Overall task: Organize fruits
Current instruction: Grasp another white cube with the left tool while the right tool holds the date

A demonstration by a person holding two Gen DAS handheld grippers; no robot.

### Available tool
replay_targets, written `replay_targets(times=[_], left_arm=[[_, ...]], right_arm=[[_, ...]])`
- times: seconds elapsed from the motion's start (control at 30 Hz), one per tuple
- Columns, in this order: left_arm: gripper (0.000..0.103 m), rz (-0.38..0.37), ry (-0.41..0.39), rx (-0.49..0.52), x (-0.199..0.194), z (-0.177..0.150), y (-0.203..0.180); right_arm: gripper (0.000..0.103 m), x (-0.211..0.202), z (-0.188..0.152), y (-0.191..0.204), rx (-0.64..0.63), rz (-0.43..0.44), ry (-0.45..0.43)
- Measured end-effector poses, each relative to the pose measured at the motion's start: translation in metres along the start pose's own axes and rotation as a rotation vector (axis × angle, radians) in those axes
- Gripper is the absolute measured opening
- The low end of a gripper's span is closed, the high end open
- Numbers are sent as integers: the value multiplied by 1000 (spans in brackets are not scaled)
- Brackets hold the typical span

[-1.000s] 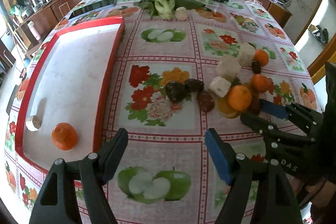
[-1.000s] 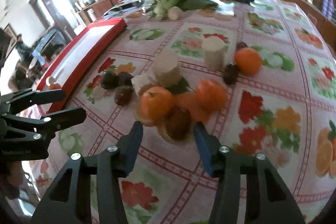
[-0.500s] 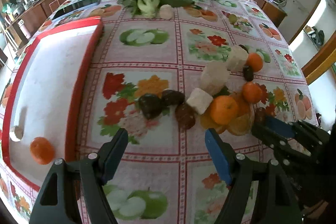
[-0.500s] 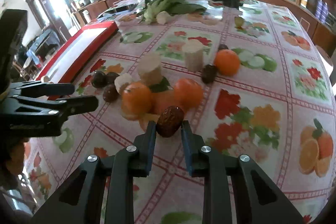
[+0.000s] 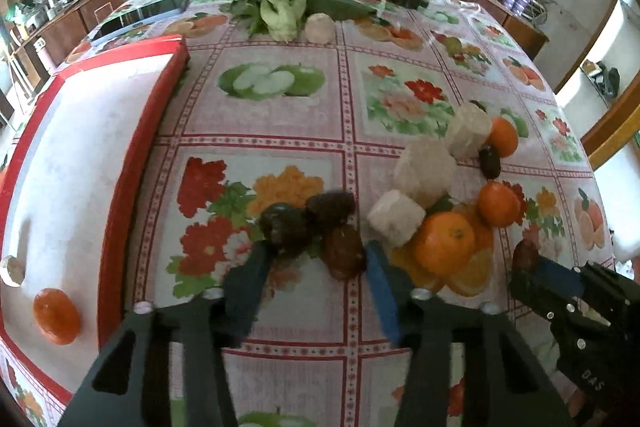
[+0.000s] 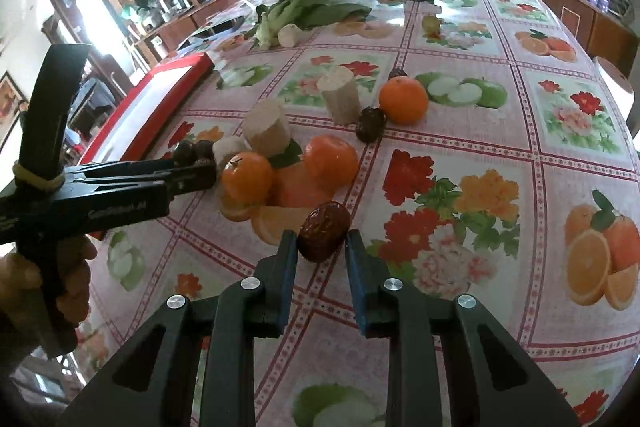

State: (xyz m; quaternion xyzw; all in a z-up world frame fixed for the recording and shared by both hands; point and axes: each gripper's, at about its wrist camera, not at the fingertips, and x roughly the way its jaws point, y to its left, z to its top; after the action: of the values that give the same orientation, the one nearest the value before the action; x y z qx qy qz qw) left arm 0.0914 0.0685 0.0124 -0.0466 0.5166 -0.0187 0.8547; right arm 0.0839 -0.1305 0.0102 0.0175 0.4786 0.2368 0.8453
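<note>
Right claw (image 6: 321,254) is clamped on a brown date (image 6: 325,235), lifted a little off the tabletop (image 6: 500,155) near its front edge. Left claw (image 5: 312,269) is spread wide and low over a cluster of three dark dates (image 5: 316,227), its jaws either side of them and nothing gripped yet; its frame is blurred, so whether it touches them I cannot tell.

Judging by how things lie, the sorting has barely begun. Only one orange (image 5: 56,315) and a small pale piece (image 5: 12,270) rest in the red-rimmed tray (image 5: 132,163) along the tabletop's left edge, both at its near end. Everything else sits out on the cloth toward the right side: three more oranges (image 6: 246,177), three pale cut chunks (image 6: 267,131), at least two more single dark dates (image 6: 370,123) and the cluster under the left claw. Leafy greens (image 5: 284,3) lie at the far edge, untouched.

What is left, then, is nearly the whole pile, with the held date presumably bound for the tray next.
</note>
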Motion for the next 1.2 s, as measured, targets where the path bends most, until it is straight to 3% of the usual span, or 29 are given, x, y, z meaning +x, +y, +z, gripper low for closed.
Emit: replay_targets(times=[0.07, 0.1, 0.13, 0.53, 0.63, 0.7, 0.73, 1.0, 1.2], left_arm=[[33, -18, -5, 2, -1, -2, 2], [12, -31, -6, 8, -1, -3, 2], [11, -44, 0, 14, -1, -4, 2], [13, -127, 6, -15, -8, -10, 5], [20, -169, 4, 27, -11, -10, -10], [38, -136, -6, 70, -10, -8, -22], [40, -122, -11, 83, -9, -6, -25], [40, -116, -35, 114, -3, 13, -27], [39, -166, 7, 138, -7, -3, -24]], right_arm=[[25, 1, 0, 0, 2, 2, 1], [25, 2, -1, 1, 4, 1, 3], [25, 3, -1, 1, 5, -2, 2], [25, -5, -9, -1, 42, -25, -13], [25, -5, -11, -5, 66, -27, -8], [25, -5, -11, -7, 77, -27, -5], [25, -5, -11, -8, 80, -26, -5], [25, -9, -10, -8, 80, -18, -14], [25, -9, -11, -11, 101, -6, -11]])
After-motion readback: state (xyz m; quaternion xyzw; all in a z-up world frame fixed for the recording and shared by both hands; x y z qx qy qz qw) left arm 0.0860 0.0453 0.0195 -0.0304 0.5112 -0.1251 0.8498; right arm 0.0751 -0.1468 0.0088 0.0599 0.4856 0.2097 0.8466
